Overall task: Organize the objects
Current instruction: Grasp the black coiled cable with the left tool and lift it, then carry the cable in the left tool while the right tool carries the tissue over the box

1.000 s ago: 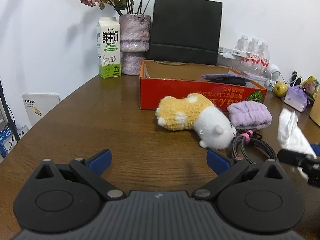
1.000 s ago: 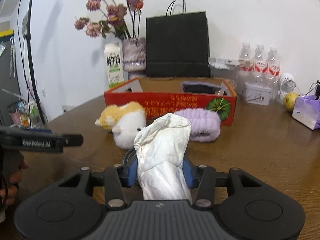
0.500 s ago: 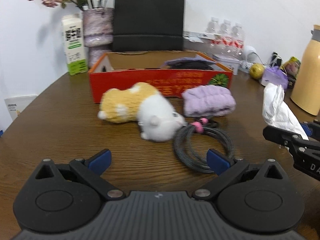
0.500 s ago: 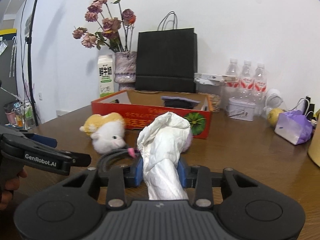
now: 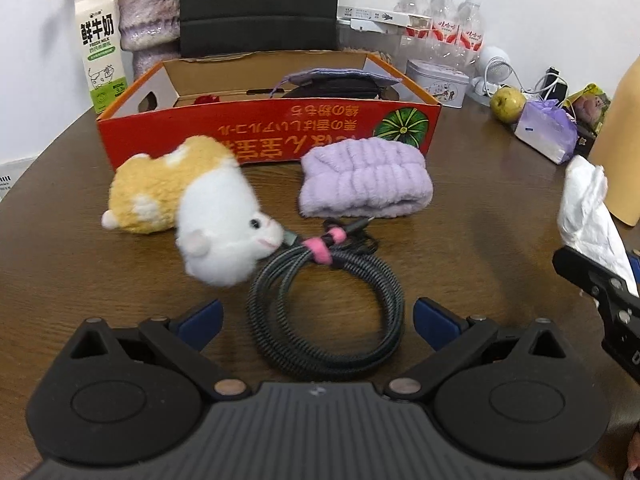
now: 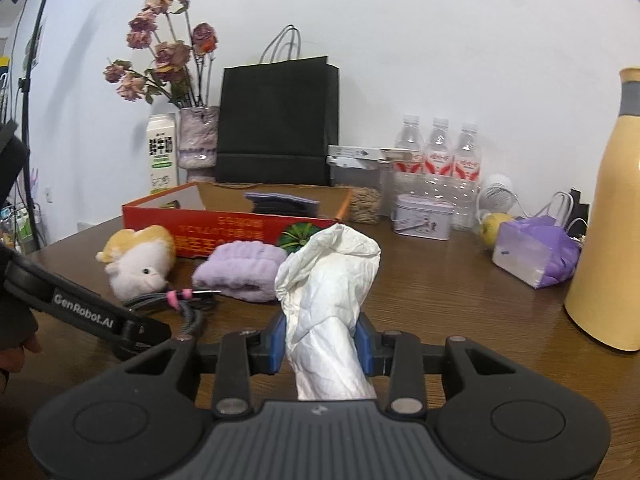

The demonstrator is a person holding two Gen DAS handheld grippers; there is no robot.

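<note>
- While my right gripper (image 6: 320, 340) is pinching the crumpled white bag (image 6: 328, 280) between its blue fingers (image 6: 277, 344), low in the centre of its frame, the bag is standing up above the counter (image 6: 460, 292).
- My left gripper (image 5: 316, 320) is hanging wide apart and empty, its fingers flanking the coiled black cable (image 5: 328, 304) at lower centre.
- Above the cable, the plush hamster (image 5: 192, 204) and purple headband (image 5: 364, 180) are lying just before the red box (image 5: 272, 132).

Left gripper (image 5: 316, 316) agape — right gripper (image 6: 320, 338) clamped
</note>
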